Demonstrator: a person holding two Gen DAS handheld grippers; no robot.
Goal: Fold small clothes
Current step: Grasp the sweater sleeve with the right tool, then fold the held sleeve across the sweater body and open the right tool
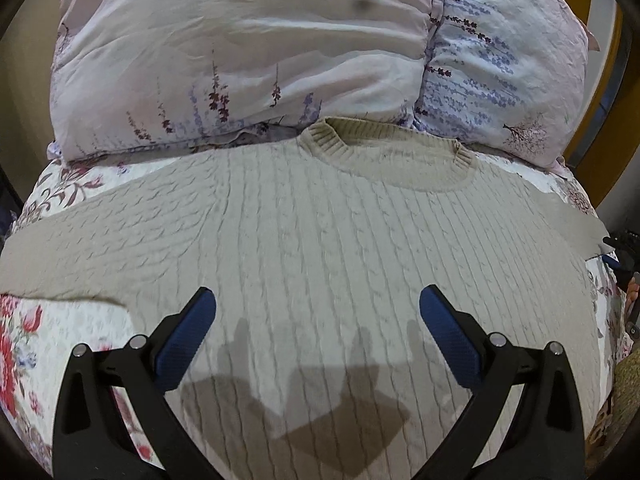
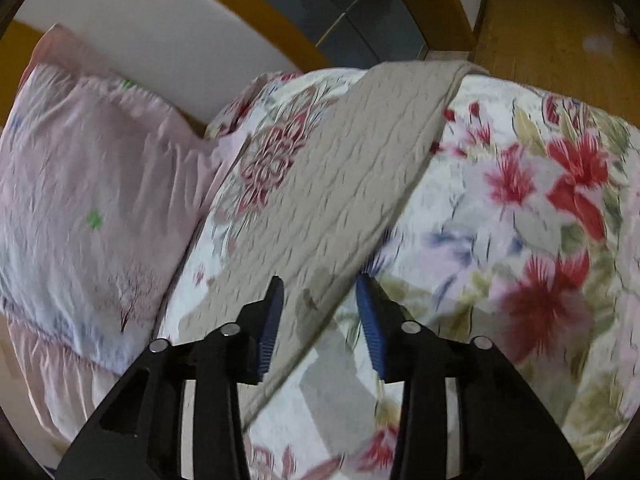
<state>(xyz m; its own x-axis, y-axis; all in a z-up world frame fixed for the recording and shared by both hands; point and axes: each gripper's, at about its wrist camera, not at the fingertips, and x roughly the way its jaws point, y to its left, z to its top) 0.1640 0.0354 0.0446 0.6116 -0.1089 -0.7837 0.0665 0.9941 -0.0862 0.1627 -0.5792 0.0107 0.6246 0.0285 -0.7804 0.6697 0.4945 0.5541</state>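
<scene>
A cream cable-knit sweater point(image 1: 320, 248) lies flat on the floral bedspread point(image 1: 52, 320), its collar point(image 1: 384, 148) toward the pillows and its sleeves spread left and right. My left gripper point(image 1: 318, 300) is wide open and empty, hovering above the sweater's body. In the right wrist view one sleeve point(image 2: 348, 176) runs diagonally across the bedspread point(image 2: 520, 208) to the bed's far edge. My right gripper point(image 2: 319, 292) is partly open, its blue fingers on either side of the sleeve's near part, just above it. This view is blurred.
Two pale floral pillows point(image 1: 248, 56) lie behind the collar; one shows in the right wrist view point(image 2: 88, 184). A wooden headboard frame point(image 2: 256, 4) curves behind them. Wooden floor point(image 2: 560, 20) lies beyond the bed's far edge.
</scene>
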